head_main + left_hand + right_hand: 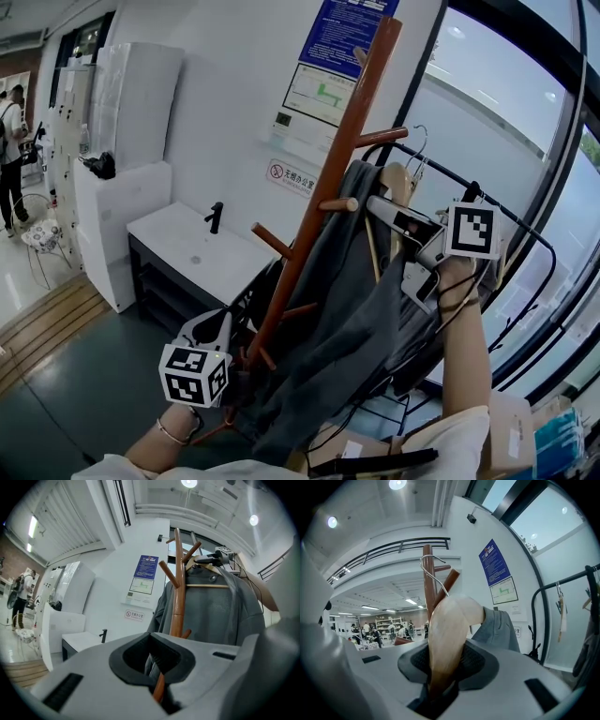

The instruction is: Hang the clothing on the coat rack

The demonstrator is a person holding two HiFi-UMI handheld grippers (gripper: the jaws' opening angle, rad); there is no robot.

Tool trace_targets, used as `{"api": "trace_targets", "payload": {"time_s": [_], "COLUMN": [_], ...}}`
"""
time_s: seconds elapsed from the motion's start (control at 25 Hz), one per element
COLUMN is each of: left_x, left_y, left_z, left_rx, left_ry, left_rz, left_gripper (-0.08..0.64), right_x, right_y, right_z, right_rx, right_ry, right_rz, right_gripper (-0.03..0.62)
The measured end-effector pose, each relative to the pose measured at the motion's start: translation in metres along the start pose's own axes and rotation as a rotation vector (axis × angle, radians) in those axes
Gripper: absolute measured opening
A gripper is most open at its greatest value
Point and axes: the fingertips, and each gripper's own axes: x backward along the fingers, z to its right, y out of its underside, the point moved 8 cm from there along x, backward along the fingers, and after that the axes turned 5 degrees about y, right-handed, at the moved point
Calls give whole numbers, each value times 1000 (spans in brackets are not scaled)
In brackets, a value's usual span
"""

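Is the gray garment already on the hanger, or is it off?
On: the gray garment drapes over the wooden hanger, which the right gripper clamps.

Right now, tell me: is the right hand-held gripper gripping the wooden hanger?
Yes, the right hand-held gripper has its jaws clamped on the wooden hanger.

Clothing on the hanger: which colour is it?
The clothing is grey; left gripper view shows it best.
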Motion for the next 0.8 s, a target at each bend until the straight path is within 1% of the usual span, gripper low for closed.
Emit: {"api": "trace_targets", "payload": {"time_s": [0.64,0.8], "left_x": [19,21], "left_y": [4,8], "left_z": [-13,-17], "left_rx": [13,19], "left_ry": [-74,-87], "left_rz": [-2,-12], "left_gripper": [8,8], "right_x": [-34,-41], "right_y": [6,12], "right_z": [-2,-3], "right_rx": [-47,-52], "right_ry": [-87,-93], "right_rz": [-65,-80], "right_gripper": [130,130]}}
